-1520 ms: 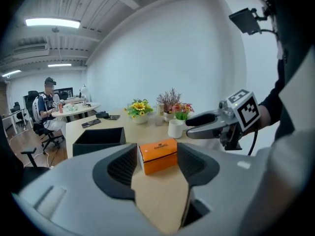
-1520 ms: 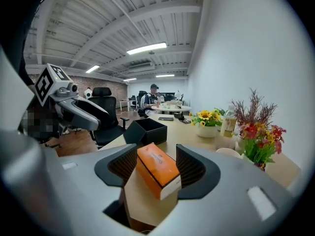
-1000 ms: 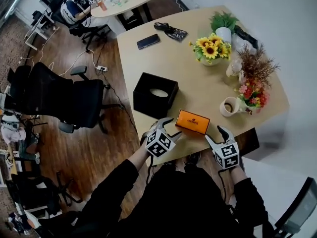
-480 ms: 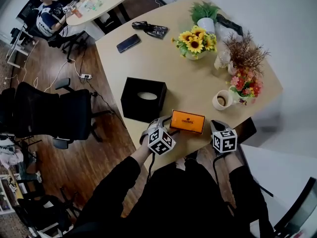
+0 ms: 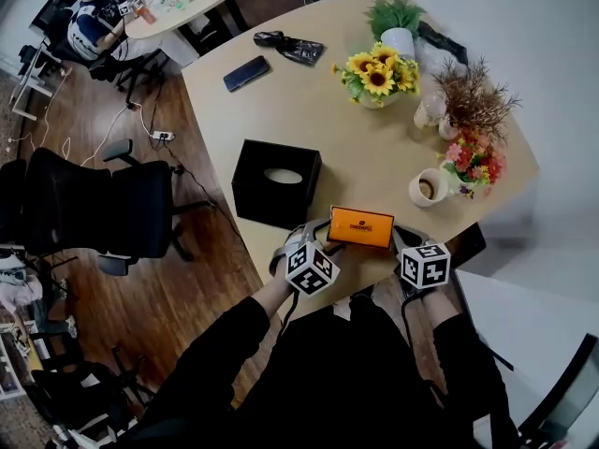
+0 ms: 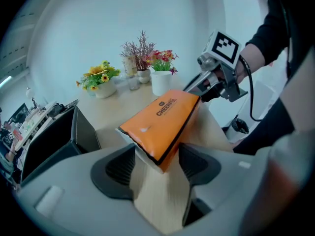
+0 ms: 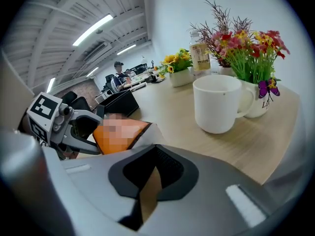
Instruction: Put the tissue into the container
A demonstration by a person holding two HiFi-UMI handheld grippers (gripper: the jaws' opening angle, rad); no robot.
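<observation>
Both grippers advanced. Left gripper [image 6: 157,155], jaws just closed further, clamps left end of orange rectangular tissue pack [image 6: 160,117] lying along wooden table's [image 5: 309,110] near edge; right gripper [image 7: 155,160]: jaws together, empty.

Glossy plastic tissue pack [image 6: 162,119], matt wood table [image 5: 309,110], smooth white mug [image 7: 216,102]

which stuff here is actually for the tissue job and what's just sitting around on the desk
For the job:
- orange tissue pack
- black container with the oval opening on top

Just lying about:
- white mug
- sunflowers
- red flowers
- green plant
- phone
- office chair on the floor
</observation>
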